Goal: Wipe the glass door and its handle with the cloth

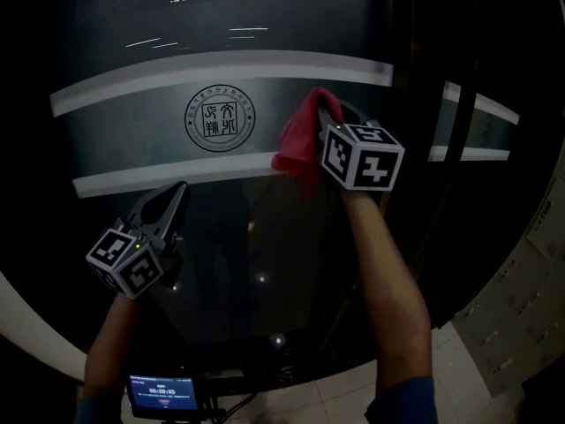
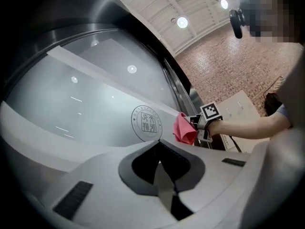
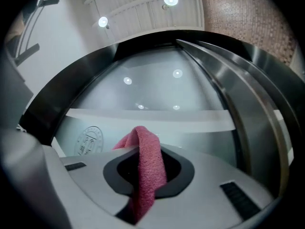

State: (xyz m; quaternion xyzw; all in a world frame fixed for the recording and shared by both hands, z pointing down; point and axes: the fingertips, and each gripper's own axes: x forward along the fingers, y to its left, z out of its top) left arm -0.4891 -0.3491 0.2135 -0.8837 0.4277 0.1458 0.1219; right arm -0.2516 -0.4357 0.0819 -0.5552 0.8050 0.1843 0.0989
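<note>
Fingers of my left gripper (image 1: pixel 166 208) were pressed together with nothing between them. I held it low on the left, jaws tilted up toward the glass door (image 1: pixel 221 25), and whether the tips touched the pane I could not tell. My left forearm (image 1: pixel 115 343) rose straight from below, wrist in line. It had no work in this step, so I judged it best kept off the glass to leave no marks.

Right of the round seal (image 1: pixel 220 123), the pink cloth (image 1: pixel 300 144) lay bunched on or just at the pane, by the lower frosted band (image 1: pixel 132 179). My right gripper (image 1: pixel 331 124) was clamped on it, a fold standing up out of the jaws. My right forearm (image 1: pixel 388 272) reached up and slightly inward, wrist bent so the jaws faced the door.

To wipe well, I reckoned the cloth should lead, never the bare jaw tips. Pressure should be even and the strokes overlapping, working rightward to the upright metal bar (image 3: pixel 259 128), which I took for the handle.
</note>
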